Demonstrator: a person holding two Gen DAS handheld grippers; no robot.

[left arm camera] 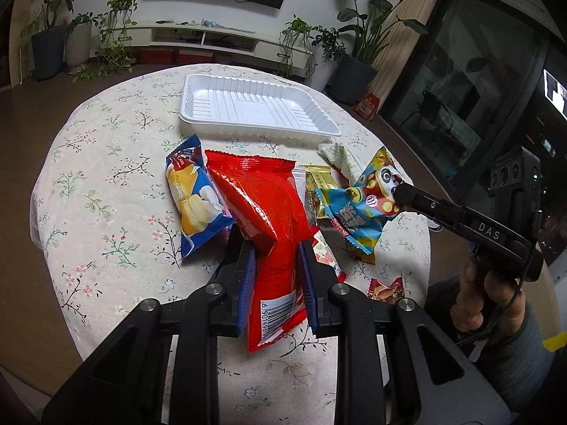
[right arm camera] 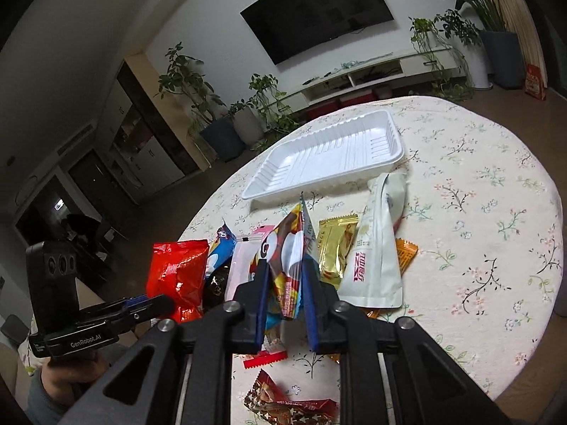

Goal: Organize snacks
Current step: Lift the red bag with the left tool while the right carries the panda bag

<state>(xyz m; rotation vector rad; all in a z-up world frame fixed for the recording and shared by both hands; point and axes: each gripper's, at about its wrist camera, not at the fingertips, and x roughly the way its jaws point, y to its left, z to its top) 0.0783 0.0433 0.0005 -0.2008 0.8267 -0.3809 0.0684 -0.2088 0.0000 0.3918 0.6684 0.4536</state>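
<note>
Grippers both clamped: left gripper (left arm camera: pixel 276 269) pinching red packet (left arm camera: pixel 269 212), right gripper (right arm camera: pixel 283 276) pinching panda packet (right arm camera: pixel 288 265).

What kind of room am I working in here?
Most likely a home living room: a wall-mounted TV, a low white media console, potted plants, and a round table with a floral tablecloth.
</note>
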